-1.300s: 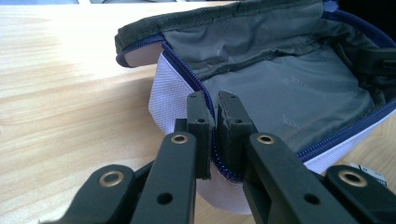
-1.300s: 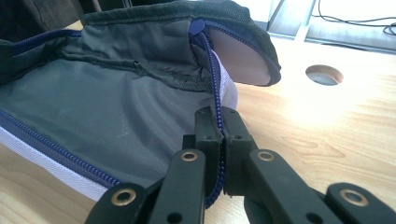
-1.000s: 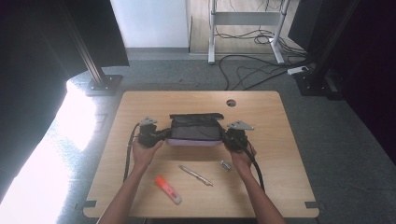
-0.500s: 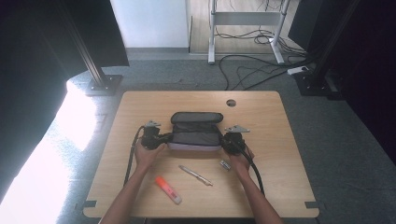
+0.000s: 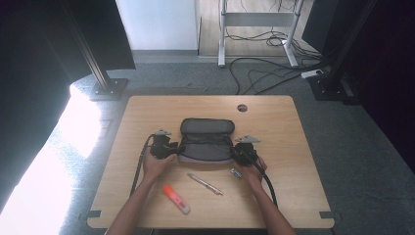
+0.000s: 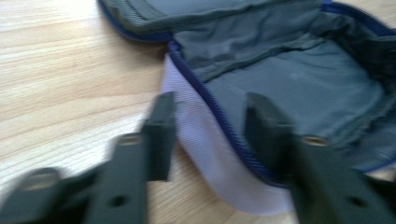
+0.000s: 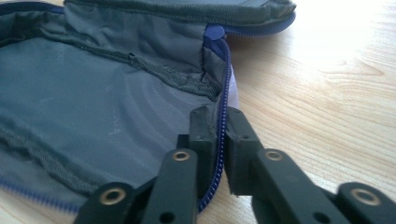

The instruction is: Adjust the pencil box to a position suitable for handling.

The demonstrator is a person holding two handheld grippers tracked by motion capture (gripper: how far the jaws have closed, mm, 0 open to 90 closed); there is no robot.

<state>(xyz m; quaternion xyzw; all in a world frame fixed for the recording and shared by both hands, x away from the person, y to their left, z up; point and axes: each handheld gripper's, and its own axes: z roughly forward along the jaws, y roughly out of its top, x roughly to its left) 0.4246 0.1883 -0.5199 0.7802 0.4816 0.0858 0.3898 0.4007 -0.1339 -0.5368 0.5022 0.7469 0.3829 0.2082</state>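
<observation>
Table (image 5: pixel 293 147): a light wooden top with a round hole near its far edge; it carries every thing listed here.
Pouch (image 5: pixel 205 142): a grey zip pouch with a lilac outer wall and a blue zipper, lying unzipped at the middle of the table, its lid folded back toward the far edge and its grey lining exposed.
Left gripper (image 6: pixel 210 126): at the pouch's left end. Its jaws have just been opening and stand well apart; the lilac wall and blue zipper edge run between them, and neither pad presses on the fabric.
Right gripper (image 7: pixel 223 135): at the pouch's right end. Its jaws have just been opening a little, yet they stand narrow, and the zipper edge of the pouch sits pinched between them.
Hands: the left hand (image 5: pixel 156 164) and the right hand (image 5: pixel 254 171) each grasp a gripper body, with the forearms entering from the near edge.
Orange marker (image 5: pixel 176 199): on the table, near the left forearm, well apart from the pouch.
Pen (image 5: pixel 205 184): silver, lying slantwise on the table between the two forearms.
Small metal piece (image 5: pixel 237 173): on the table just beside the right hand; too small to identify.
</observation>
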